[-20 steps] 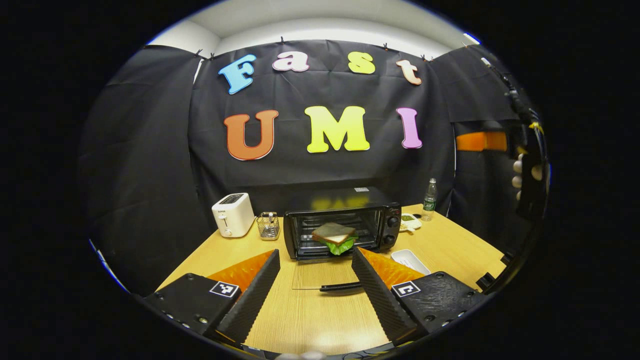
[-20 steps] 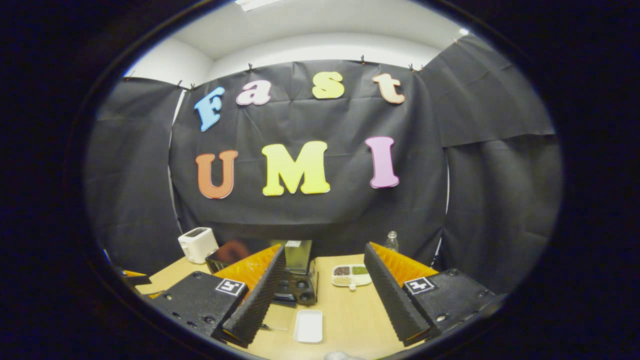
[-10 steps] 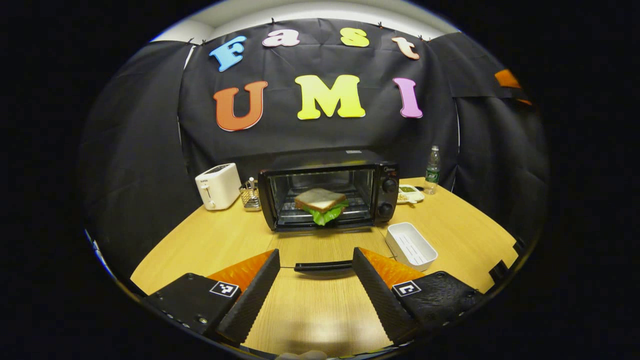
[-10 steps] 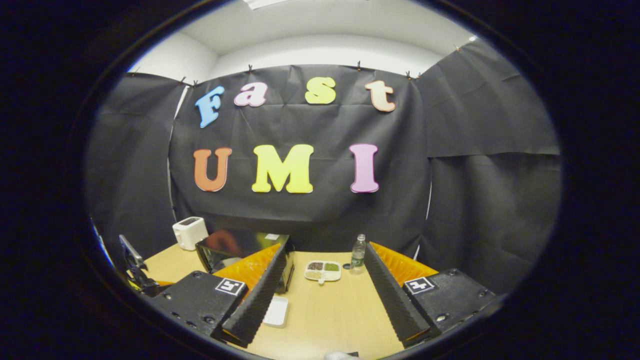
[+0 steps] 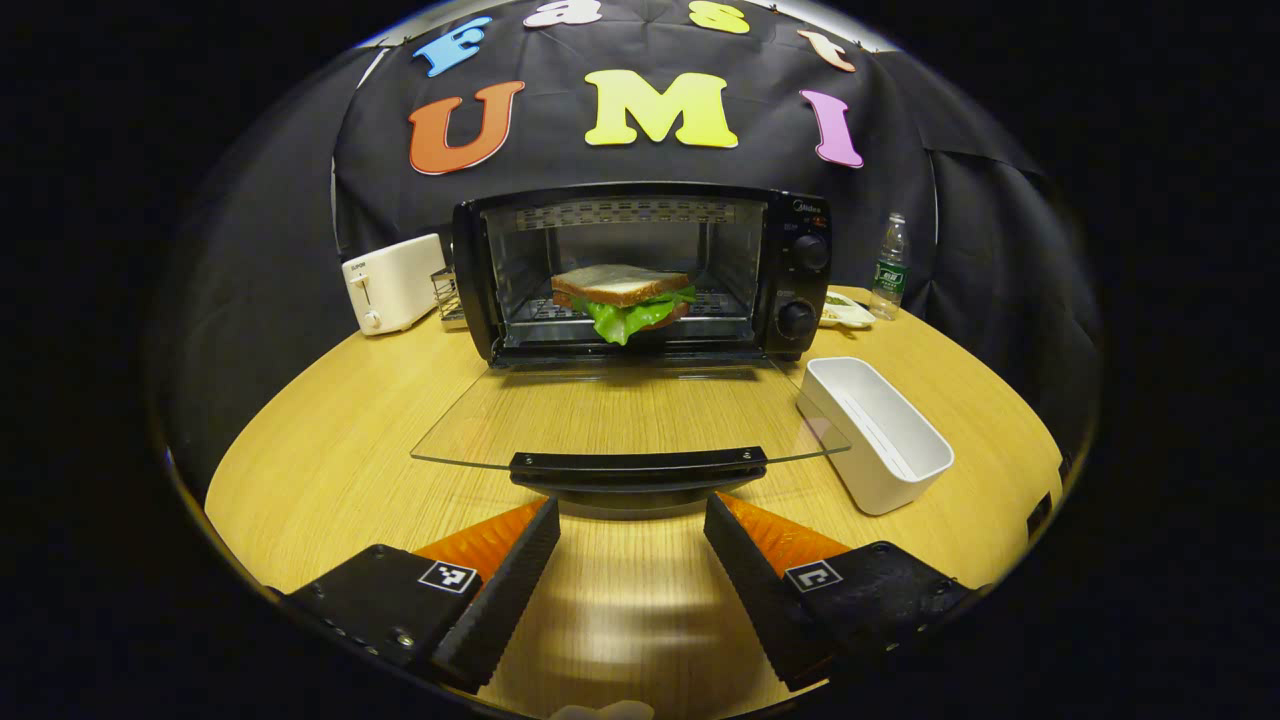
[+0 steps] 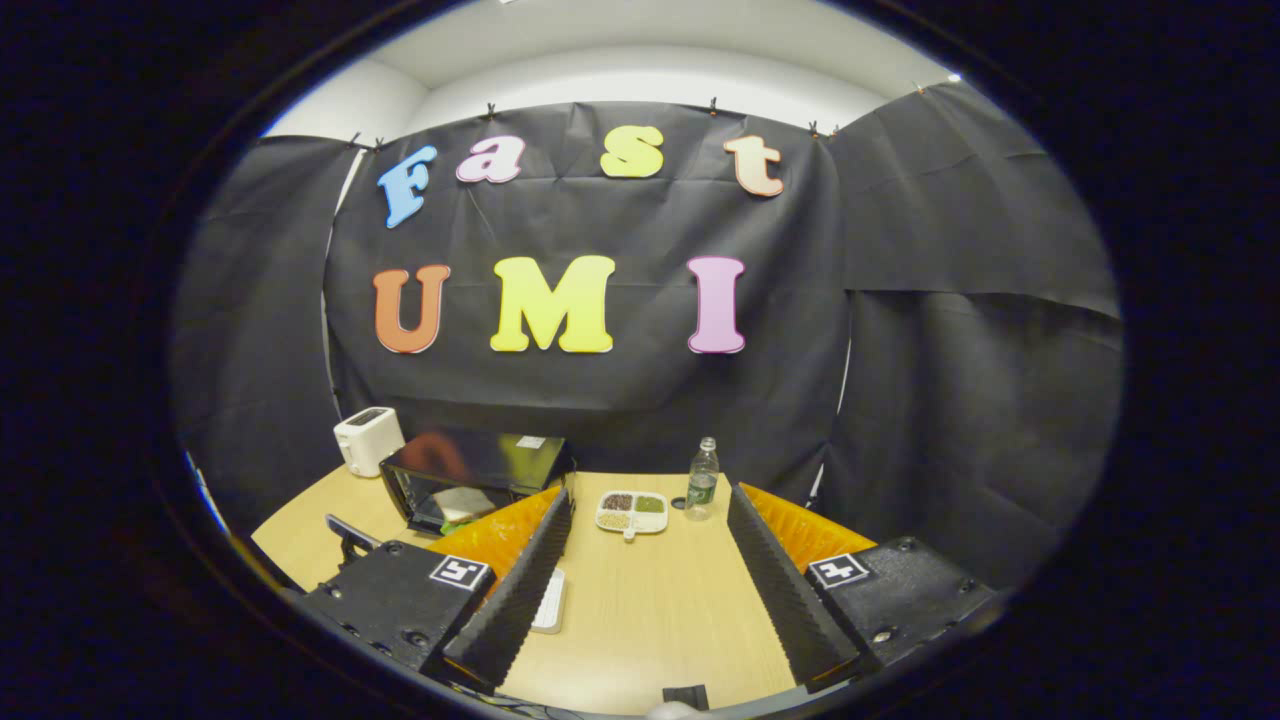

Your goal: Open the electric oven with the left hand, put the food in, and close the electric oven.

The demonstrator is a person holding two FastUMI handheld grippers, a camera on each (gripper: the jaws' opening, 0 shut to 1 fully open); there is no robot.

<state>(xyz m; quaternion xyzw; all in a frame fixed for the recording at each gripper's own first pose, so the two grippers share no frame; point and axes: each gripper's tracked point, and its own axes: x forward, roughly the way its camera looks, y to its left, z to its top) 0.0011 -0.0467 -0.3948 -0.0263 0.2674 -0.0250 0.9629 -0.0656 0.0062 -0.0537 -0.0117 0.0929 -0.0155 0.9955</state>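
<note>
Oven: the black electric oven (image 5: 640,270) stands toward the back of the wooden table (image 5: 330,460), its cavity facing the left gripper view; in the right gripper view its top and left part show (image 6: 470,470) behind the left finger.
Door: the glass door (image 5: 620,420) lies folded down flat over the table, its black handle (image 5: 638,464) at the near edge.
Food: a sandwich (image 5: 622,296) with green lettuce hanging out sits on the rack inside the oven, near the front of the rack.
Left gripper: the left gripper (image 5: 630,530) is spread wide with nothing between its fingers; its tips sit just below and short of the door handle, apart from it as far as can be seen.
Right gripper: the right gripper (image 6: 648,540) is also spread wide and holds nothing, raised above the table.
Hard to make out: the oven's right side and knobs are hidden behind the left finger in the right gripper view; a white tray's edge (image 6: 550,605) peeks out beside that finger. A dark shape at the table's left edge (image 6: 345,535) is too cut off to identify.
Around: a white rectangular tray (image 5: 875,432) lies just right of the door; a white toaster (image 5: 390,283) and a small wire rack (image 5: 448,297) stand left of the oven; a water bottle (image 5: 888,266) and a divided dish (image 6: 632,511) stand to its right at the back.
</note>
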